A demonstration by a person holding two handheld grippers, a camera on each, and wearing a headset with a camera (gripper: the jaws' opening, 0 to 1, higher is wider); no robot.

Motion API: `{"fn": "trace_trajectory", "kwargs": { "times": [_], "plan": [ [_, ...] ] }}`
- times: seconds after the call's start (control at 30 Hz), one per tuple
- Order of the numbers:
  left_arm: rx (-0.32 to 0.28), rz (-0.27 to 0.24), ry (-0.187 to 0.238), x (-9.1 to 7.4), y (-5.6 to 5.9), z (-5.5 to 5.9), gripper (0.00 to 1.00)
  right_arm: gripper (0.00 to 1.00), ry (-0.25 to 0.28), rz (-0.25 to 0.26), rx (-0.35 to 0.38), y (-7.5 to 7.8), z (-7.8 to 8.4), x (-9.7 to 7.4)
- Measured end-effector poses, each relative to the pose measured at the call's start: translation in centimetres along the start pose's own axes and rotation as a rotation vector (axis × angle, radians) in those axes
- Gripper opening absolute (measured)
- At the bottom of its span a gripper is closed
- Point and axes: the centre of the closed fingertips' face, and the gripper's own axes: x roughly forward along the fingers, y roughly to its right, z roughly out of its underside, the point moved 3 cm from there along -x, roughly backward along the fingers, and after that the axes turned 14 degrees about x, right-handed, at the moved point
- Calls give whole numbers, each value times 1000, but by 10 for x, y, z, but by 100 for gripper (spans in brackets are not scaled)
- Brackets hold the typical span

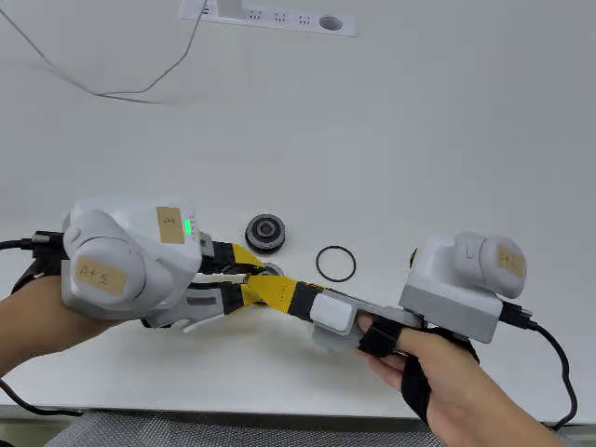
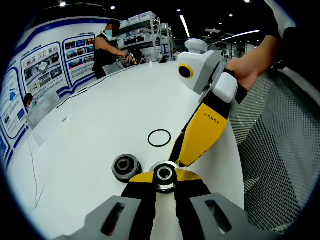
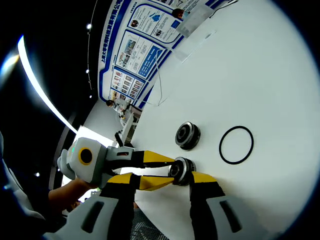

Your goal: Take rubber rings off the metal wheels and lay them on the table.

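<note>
The left gripper (image 2: 164, 176) has its jaws closed on a small metal wheel (image 2: 164, 174) with a dark centre, just above the table (image 1: 419, 140). The right gripper (image 3: 182, 176) pinches the same wheel. A second wheel (image 1: 265, 233) and a thin black rubber ring (image 1: 335, 264) lie flat nearby.

left tongs (image 2: 165, 177) are clamped on a metal wheel (image 2: 164, 173). right tongs (image 3: 183, 176) reach across, tips at the same wheel, grip unclear. right hand (image 1: 438, 371) wraps the handle.
</note>
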Motion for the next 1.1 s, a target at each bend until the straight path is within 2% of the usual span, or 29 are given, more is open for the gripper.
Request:
{"fn": "trace_trajectory", "kwargs": {
  "times": [0.3, 0.47, 0.8, 1.1],
  "plan": [
    [5, 1, -1, 0, 0, 0, 14, 43, 4, 8, -7, 1, 0, -1],
    [8, 4, -3, 0, 0, 1, 13, 34, 11, 12, -18, 2, -2, -3],
    [9, 7, -5, 0, -1, 2, 13, 29, 14, 32, -9, 6, -4, -1],
    [12, 8, -7, 1, -1, 2, 13, 15, 21, 87, -1, 16, -7, -1]
  ]
}}
